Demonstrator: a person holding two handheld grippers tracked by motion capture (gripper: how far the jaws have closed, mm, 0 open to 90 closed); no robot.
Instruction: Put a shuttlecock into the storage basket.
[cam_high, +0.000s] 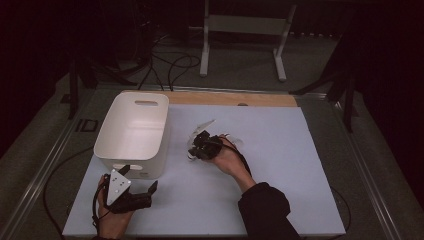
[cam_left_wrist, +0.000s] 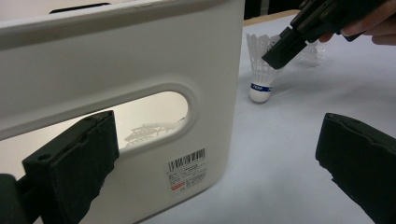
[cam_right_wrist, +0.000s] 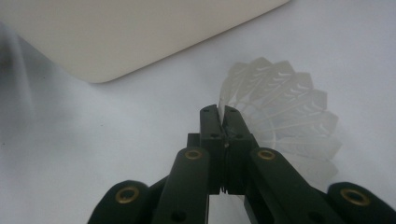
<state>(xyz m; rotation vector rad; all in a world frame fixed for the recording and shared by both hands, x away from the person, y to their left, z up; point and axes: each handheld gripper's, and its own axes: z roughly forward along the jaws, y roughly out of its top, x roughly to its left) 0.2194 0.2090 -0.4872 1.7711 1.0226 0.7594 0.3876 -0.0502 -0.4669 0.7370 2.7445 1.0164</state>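
Beside the bin (cam_high: 132, 132), mid-table, right gripper (cam_right_wrist: 223, 114) is clamped on a shuttlecock (cam_right_wrist: 285, 121) skirt, cork down on the mat. Left gripper (cam_high: 137, 186) waits wide open near the bin handle. Pick step; next likely lift and drop into the bin.

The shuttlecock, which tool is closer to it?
Right. The right tool is clamped on the shuttlecock's skirt; the left tool sits apart, by the white bin.

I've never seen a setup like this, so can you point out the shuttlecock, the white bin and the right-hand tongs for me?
shuttlecock (cam_left_wrist: 260, 88), left gripper view, on its blue-banded cork base.
white bin (cam_high: 131, 131), high view, on its inner wall.
right tongs (cam_right_wrist: 223, 122), right gripper view, between the tips, shut on the shuttlecock's skirt.
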